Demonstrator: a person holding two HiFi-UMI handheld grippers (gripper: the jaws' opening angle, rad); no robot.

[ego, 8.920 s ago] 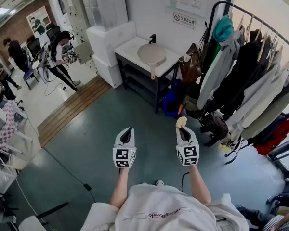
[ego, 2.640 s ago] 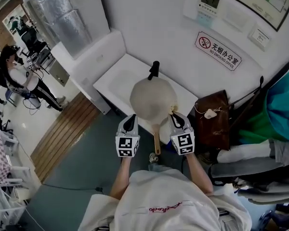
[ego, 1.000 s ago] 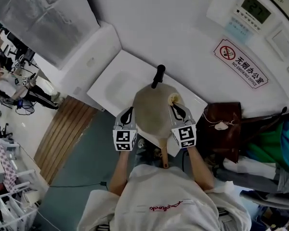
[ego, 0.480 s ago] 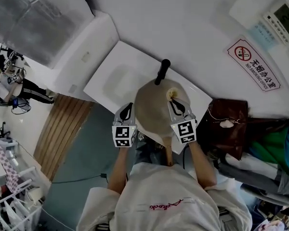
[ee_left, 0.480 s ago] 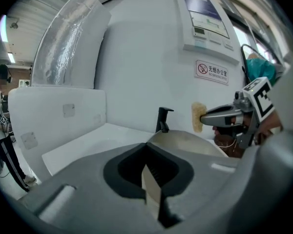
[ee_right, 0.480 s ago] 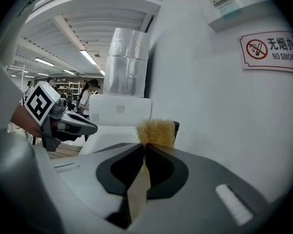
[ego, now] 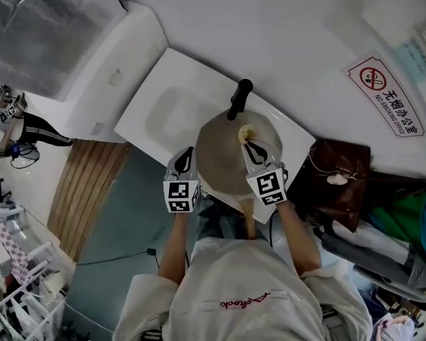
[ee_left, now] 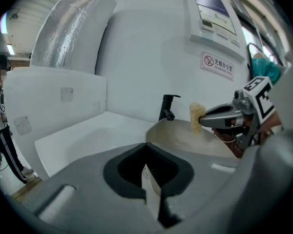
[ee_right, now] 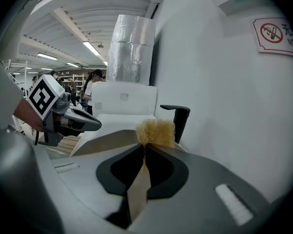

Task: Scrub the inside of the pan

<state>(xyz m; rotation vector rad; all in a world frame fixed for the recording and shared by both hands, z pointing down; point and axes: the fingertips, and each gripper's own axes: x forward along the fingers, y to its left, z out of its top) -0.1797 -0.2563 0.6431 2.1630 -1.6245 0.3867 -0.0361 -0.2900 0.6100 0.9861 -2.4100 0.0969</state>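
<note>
A beige pan [ego: 224,163] with a wooden handle [ego: 250,222] sits on the white sink counter [ego: 145,130], in front of a black faucet [ego: 239,98]. My right gripper [ego: 248,143] is shut on a yellow scrub pad [ego: 246,131] and holds it over the far part of the pan's inside. The right gripper view shows the scrub pad [ee_right: 156,131] pinched at the fingertips of my right gripper [ee_right: 144,146]. My left gripper [ego: 187,156] is shut and empty beside the pan's left rim. From my left gripper [ee_left: 145,165] I see the pan [ee_left: 180,136] and scrub pad [ee_left: 197,117].
A shallow basin [ego: 172,112] lies left of the pan. A brown bag [ego: 334,183] hangs right of the counter, with clothes beyond it. The white wall with a no-smoking sign [ego: 383,94] stands close behind the faucet. Wooden flooring [ego: 85,190] lies to the left.
The right gripper has carried the scrub pad a little farther in over the pan, toward the faucet. The left gripper stays shut by the pan's left rim. The head view has shifted closer.
</note>
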